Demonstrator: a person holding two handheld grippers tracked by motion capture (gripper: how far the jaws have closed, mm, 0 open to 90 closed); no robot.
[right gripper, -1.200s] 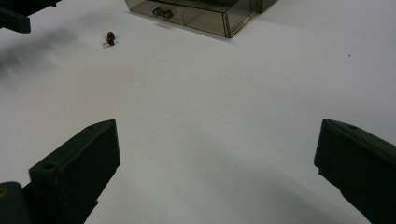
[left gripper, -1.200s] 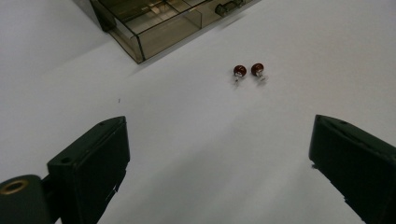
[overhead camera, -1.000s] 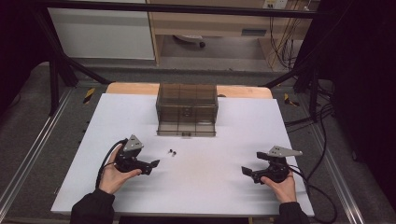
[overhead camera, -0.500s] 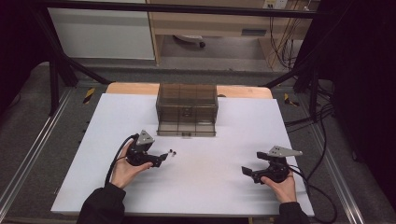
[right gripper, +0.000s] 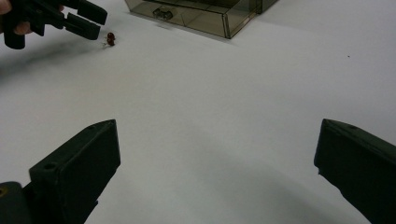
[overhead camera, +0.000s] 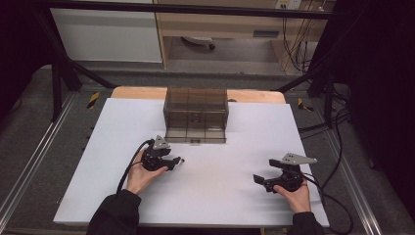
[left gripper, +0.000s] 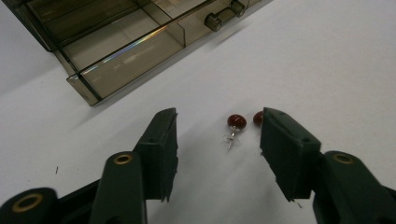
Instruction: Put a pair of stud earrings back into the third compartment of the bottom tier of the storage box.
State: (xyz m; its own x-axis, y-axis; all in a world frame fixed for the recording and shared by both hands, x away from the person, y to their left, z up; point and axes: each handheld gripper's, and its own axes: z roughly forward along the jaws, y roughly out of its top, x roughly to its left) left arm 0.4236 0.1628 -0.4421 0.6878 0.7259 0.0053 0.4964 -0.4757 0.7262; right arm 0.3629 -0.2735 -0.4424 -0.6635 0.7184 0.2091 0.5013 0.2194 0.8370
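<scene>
Since the earlier frame the left gripper (overhead camera: 177, 160) has moved across the white worktop (overhead camera: 220, 196) toward the small organizer box, and its jaws have just been closing; they now stand about half apart. The right gripper (overhead camera: 259, 180) has not shifted; its fingers (right gripper: 74, 168) are spread wide with nothing between them.

Task things: two red stud earrings lying on the worktop just in front of the box. In the left gripper view, the nearer earring (left gripper: 236, 122) lies between the jaws, with its metal post pointing back toward the camera. The second earring (left gripper: 257, 117) lies just beside it, partly hidden behind the right-hand finger (left gripper: 287, 149). No finger pad touches the nearer earring; whether the second is touched, I cannot tell.

Step in hand, by my reading: pick-up of one earring by the left gripper, approach done, closure under way, grasp not yet made.

Next move calls for: finishing the close with the fingers low on the worktop, centred on one stud only. The earring is small and its post thin, so it may slip or be pushed aside. The neighbour could get nudged.

Containers: smoky transparent drawer box (overhead camera: 196, 113) at the far middle of the worktop. Its bottom drawer (left gripper: 126, 56) is pulled out, with dividers visible. The compartments that show look empty.
</scene>
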